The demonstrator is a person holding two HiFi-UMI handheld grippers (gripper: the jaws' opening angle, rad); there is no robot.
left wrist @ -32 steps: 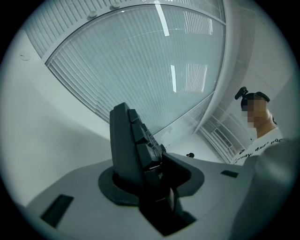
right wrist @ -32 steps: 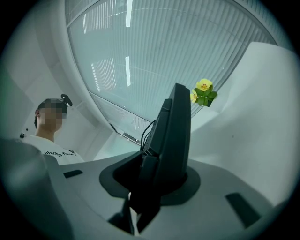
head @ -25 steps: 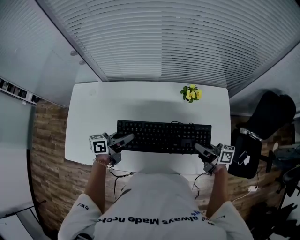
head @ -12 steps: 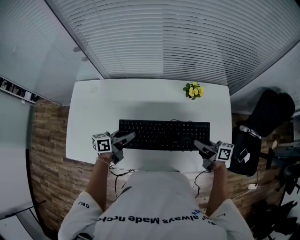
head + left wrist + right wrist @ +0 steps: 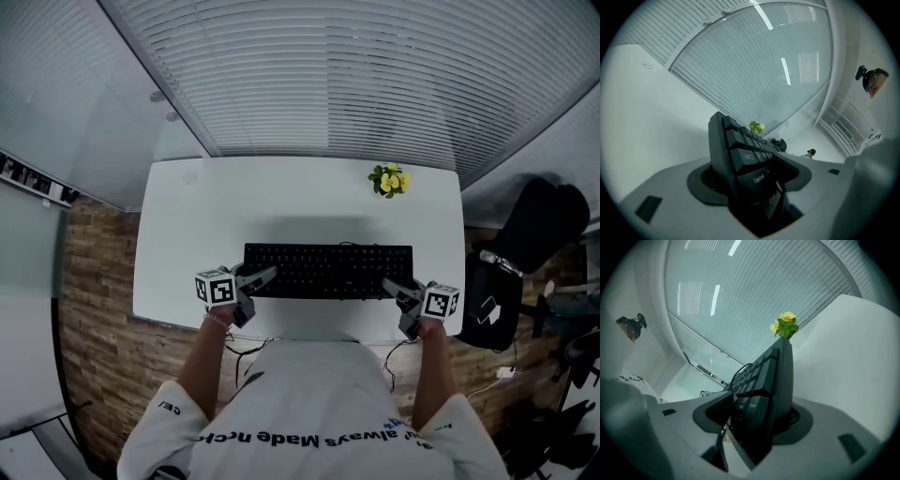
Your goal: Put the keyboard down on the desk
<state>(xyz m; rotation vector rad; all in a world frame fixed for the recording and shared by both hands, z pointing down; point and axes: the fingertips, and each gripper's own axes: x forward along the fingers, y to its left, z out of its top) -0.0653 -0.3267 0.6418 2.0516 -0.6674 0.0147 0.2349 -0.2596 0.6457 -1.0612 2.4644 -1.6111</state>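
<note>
The black keyboard [image 5: 328, 271] lies level along the front part of the white desk [image 5: 281, 197]. My left gripper [image 5: 265, 276] is at the keyboard's left end and my right gripper [image 5: 391, 285] at its right end. In the left gripper view the keyboard's end [image 5: 736, 150] stands between the jaws of the left gripper [image 5: 750, 176], which have just been opening. In the right gripper view the other end [image 5: 776, 376] sits between the jaws of the right gripper [image 5: 754, 416], which have also just been opening. On both sides the pads look slack on it.
A small pot of yellow flowers [image 5: 386, 180] stands at the desk's back right corner. Slatted blinds [image 5: 328, 75] run behind the desk. A black chair [image 5: 539, 225] and a dark bag [image 5: 487, 314] are to the right. Cables [image 5: 246, 349] hang below the front edge.
Both grippers and the keyboard have come down toward the desk, and the keyboard looks smaller and lower. The hands have drawn slightly inward at its ends.
</note>
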